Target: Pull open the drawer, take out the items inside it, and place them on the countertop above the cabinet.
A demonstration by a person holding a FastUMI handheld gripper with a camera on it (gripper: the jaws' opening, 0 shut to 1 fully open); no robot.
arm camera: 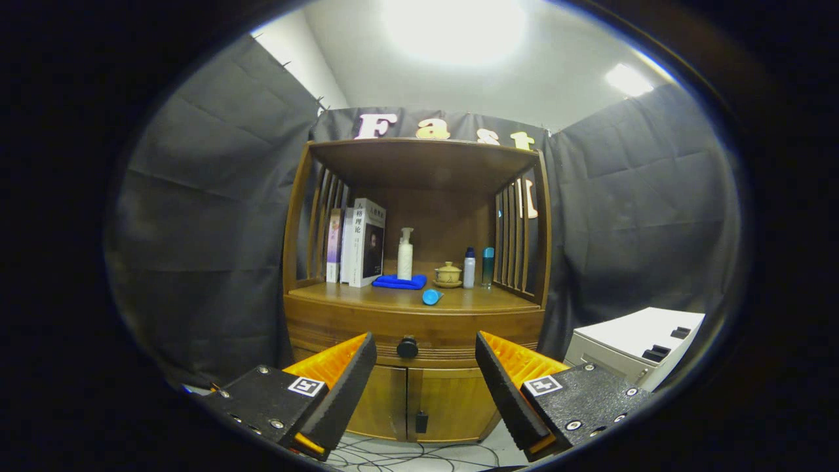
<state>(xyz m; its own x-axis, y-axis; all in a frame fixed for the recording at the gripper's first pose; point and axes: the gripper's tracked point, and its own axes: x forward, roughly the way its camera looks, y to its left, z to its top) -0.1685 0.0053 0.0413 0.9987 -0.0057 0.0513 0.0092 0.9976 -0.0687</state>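
On the countertop (pixel 367 298) stand three books (pixel 357 242) and three bottles (pixel 405 254); hand-held gripper (pixel 426 373) spread apart before the shut drawer (pixel 367 328).

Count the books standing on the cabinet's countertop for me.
3, upright in a row at the left of the countertop: pink book, thin book, white-spined book. Others may hide behind them.

Cloth-walled test booth w/ wooden cabinet (pixel 416 328)

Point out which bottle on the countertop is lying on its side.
The small blue bottle near the front edge, ahead of the blue cloth. The pump bottle and two bottles beside the teapot stand upright. Gripper open.
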